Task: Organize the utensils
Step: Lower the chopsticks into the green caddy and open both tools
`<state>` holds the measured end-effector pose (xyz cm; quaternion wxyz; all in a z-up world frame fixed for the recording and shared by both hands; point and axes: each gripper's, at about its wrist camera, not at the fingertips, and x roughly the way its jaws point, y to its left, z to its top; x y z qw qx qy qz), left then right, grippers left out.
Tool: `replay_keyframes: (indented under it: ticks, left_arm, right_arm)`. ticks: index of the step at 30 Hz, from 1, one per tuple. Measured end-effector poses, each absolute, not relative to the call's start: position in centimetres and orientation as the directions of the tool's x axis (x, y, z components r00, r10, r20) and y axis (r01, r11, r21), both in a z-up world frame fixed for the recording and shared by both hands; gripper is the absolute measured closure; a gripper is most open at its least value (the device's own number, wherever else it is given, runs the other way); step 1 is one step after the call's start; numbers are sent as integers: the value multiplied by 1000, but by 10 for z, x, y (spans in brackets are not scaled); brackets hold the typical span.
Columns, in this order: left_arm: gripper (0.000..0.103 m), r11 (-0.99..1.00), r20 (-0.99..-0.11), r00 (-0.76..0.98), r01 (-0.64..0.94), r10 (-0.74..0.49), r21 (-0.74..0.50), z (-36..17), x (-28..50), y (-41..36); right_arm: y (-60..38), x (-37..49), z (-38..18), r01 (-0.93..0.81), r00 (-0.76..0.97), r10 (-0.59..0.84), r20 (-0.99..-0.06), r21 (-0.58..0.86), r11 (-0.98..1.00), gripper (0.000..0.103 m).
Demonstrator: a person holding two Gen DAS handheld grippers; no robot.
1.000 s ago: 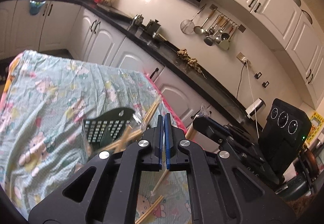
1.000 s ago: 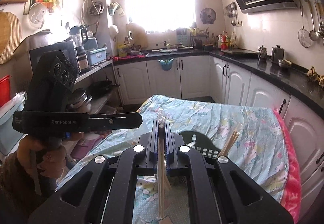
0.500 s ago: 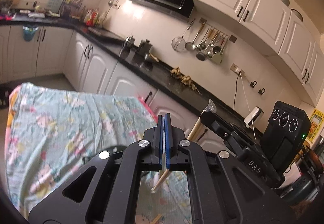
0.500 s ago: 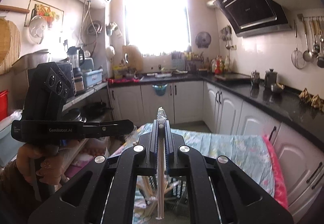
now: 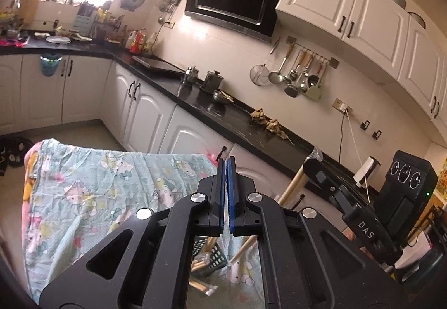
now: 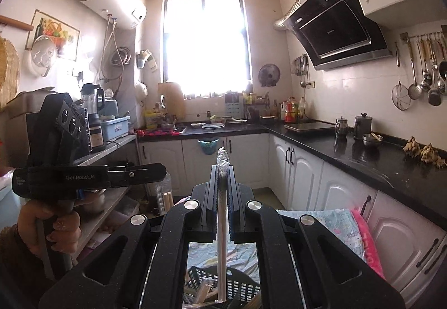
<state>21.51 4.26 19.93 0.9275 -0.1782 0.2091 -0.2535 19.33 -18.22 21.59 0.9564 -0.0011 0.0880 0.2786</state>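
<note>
Both grippers have risen well above the cloth-covered table [image 5: 92,188] and the black basket [image 6: 240,285]; the right gripper [image 6: 222,169] clamps one wrapped chopstick [image 6: 222,239] upright above the basket, seemingly carrying it off, while the left gripper [image 5: 226,166] rides along closed and empty

The left gripper [image 5: 226,191] is closed and empty; the right gripper [image 6: 222,191], beside it, is clamped on wrapped chopsticks [image 6: 222,239]; a hand [image 6: 50,228] grips the left handle.

Pale teal cartoon-print tablecloth [image 5: 92,183]; black mesh basket [image 6: 240,285]; black countertop [image 5: 229,116]; white cabinets [image 5: 349,7]
</note>
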Motion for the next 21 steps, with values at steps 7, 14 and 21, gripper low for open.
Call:
replay_keyframes:
  ticks: [7, 14, 21]
  left_arm:
    - [103, 816, -342, 779, 347, -525, -462, 165, 233, 47]
    - [103, 822, -390, 761, 320, -519, -471, 136, 237, 45]
    - [93, 824, -419, 744, 307, -520, -476, 117, 236, 42]
  right_arm:
    - [-182, 213, 179, -515, 828, 514, -224, 62, 855, 97]
    - [-180, 222, 146, -486, 836, 486, -255, 64, 871, 97]
    - [-180, 227, 130, -461, 849, 457, -267, 51, 886, 97]
